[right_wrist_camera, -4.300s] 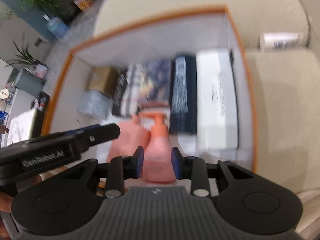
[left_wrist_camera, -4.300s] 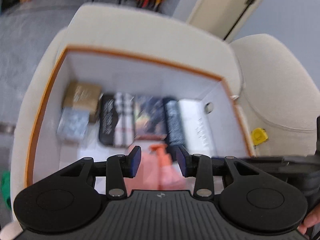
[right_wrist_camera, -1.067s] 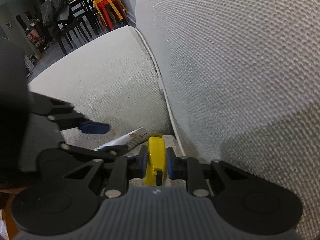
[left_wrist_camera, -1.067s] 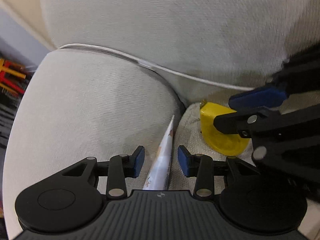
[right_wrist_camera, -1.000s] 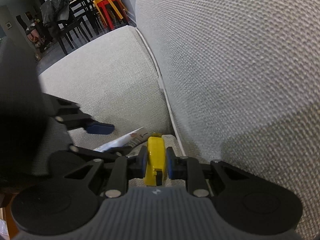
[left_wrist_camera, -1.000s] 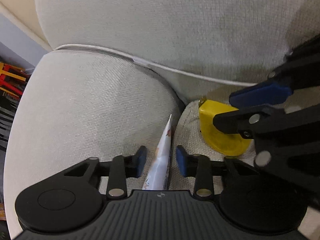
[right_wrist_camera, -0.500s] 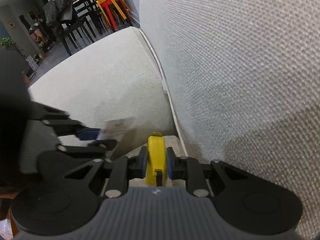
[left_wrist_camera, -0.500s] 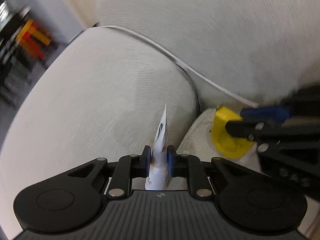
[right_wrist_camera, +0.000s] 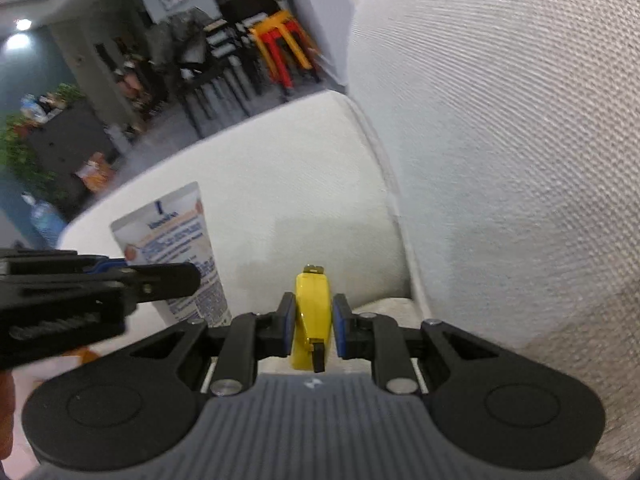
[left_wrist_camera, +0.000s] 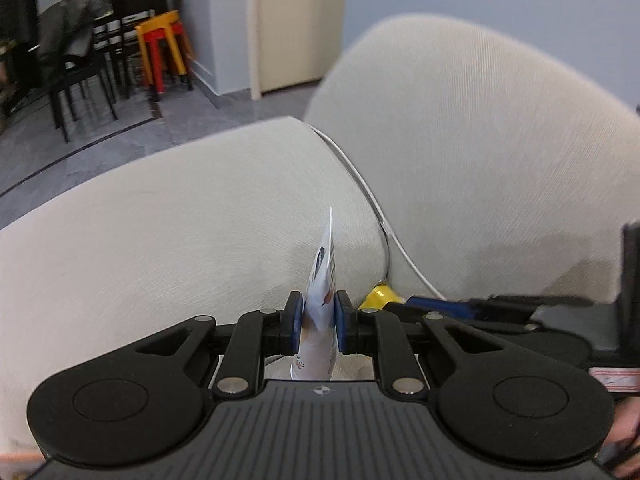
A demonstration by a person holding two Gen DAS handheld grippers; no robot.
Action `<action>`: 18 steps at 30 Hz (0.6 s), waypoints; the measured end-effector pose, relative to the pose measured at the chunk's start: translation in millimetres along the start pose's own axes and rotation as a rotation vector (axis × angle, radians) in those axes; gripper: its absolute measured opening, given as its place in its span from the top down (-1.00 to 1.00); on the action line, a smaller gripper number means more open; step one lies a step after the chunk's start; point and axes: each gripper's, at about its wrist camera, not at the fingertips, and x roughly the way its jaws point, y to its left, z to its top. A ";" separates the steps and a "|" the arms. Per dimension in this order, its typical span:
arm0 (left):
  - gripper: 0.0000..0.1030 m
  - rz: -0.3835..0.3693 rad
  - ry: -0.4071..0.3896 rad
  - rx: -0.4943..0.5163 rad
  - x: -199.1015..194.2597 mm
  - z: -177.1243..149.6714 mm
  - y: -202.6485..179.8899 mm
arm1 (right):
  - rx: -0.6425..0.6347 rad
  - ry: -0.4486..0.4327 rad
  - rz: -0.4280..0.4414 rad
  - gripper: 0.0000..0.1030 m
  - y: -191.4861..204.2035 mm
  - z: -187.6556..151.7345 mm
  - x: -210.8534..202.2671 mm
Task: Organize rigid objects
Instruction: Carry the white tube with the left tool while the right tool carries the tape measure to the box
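Both tools angle downward, left tool [left_wrist_camera: 316, 326] gripping tube [left_wrist_camera: 322, 276], right tool [right_wrist_camera: 314, 326] gripping tape measure [right_wrist_camera: 313, 312].

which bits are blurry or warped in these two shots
Left wrist view: sofa fabric and the chairs behind are motion-smeared; the left gripper and its white tube stay sharp. Right wrist view: background room blurred, edges fisheye-bent, the yellow tape measure crisp.

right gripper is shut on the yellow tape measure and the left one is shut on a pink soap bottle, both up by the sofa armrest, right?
Not quite. The left gripper is shut on a flat white tube with printed text, not a pink soap bottle; the right wrist view shows its face clearly. The rest holds: the right gripper is shut on the yellow tape measure, by the sofa armrest.
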 end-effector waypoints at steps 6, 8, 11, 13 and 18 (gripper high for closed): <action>0.65 0.029 -0.046 -0.076 -44.0 -8.1 12.6 | -0.070 -0.036 0.114 0.65 20.7 -10.5 -21.0; 0.65 0.033 -0.061 -0.102 -58.8 -12.4 18.9 | -0.087 -0.058 0.150 0.65 30.8 -14.9 -31.9; 0.65 0.033 -0.076 -0.134 -79.9 -21.9 28.0 | -0.115 -0.088 0.181 0.65 49.2 -18.0 -50.2; 0.65 0.041 -0.077 -0.140 -90.5 -28.5 34.0 | -0.151 -0.111 0.194 0.65 63.8 -23.0 -63.3; 0.65 0.068 -0.095 -0.190 -120.1 -52.9 53.9 | -0.146 -0.112 0.234 0.65 91.5 -43.2 -89.2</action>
